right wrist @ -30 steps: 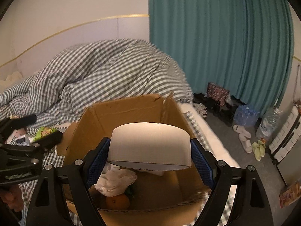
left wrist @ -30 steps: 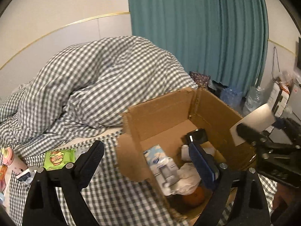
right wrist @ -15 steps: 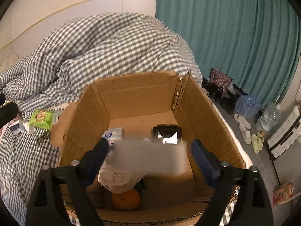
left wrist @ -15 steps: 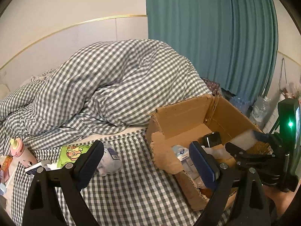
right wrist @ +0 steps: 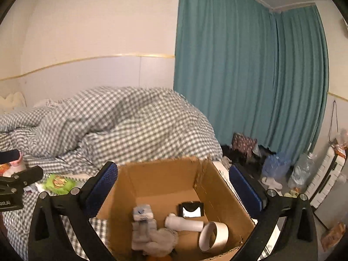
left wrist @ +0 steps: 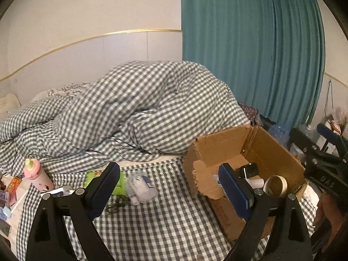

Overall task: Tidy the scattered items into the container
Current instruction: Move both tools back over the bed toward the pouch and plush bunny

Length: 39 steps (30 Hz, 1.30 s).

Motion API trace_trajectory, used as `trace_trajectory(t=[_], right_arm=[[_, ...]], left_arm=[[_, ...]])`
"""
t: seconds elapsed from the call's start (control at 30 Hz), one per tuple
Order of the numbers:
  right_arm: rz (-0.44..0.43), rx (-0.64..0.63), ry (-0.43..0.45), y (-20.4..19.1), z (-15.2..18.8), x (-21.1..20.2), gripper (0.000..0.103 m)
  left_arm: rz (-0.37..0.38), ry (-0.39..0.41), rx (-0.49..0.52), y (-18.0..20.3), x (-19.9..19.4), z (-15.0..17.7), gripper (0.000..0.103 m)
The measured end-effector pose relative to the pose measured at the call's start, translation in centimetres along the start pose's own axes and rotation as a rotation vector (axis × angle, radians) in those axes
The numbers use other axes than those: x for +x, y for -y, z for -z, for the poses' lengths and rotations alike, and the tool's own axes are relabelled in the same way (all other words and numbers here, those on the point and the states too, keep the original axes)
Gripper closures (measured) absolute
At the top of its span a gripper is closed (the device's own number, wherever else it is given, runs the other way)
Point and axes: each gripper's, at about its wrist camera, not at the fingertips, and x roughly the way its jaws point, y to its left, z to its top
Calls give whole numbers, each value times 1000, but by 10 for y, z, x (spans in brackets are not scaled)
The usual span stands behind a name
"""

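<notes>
An open cardboard box (right wrist: 165, 180) (left wrist: 280, 152) stands on the checked bed. In it lie a white tape roll (right wrist: 214, 236) (left wrist: 275, 186), a white tube (right wrist: 183, 223), a black square item (right wrist: 191, 209), tissue packs (right wrist: 142, 215) and crumpled white paper (right wrist: 162, 241). My right gripper (right wrist: 174, 187) is open and empty above the box. My left gripper (left wrist: 171, 187) is open and empty, left of the box. On the bed lie a plastic-wrapped pack (left wrist: 140, 187), a green packet (left wrist: 118, 182) (right wrist: 58, 182) and a pink bottle (left wrist: 37, 174).
A heaped checked duvet (left wrist: 141, 108) fills the bed behind the box. Small items (left wrist: 8, 193) lie at the bed's left edge. A teal curtain (right wrist: 250, 76) hangs at the right, with shoes, water bottles (right wrist: 276, 165) and a white suitcase (right wrist: 324, 178) on the floor.
My right gripper opened and let go of the white tape roll, which now lies in the box. Both grippers have drawn back and up; the left one has swung left.
</notes>
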Motion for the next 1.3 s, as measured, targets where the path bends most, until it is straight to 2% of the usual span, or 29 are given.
trace_trajectory(t=[0.17, 0.3, 0.5, 0.7, 1.03, 1.3], right_arm=[[-47, -10, -1, -23, -8, -13, 0], [-118, 20, -46, -42, -6, -15, 0], [-160, -2, -80, -79, -2, -21, 0], [-243, -27, -154, -113, 19, -22, 0], [-267, -54, -177, -153, 26, -20, 0], [-289, -115, -203, -183, 30, -9, 0]], left_arm=[[-35, 35, -30, -24, -25, -1, 5], [-73, 45, -48, -48, -40, 3, 4], [-142, 48, -79, -90, -58, 15, 2], [-215, 37, -128, -135, -75, 34, 0], [-319, 13, -162, -186, -84, 65, 0], [-323, -8, -181, -210, -79, 81, 0]])
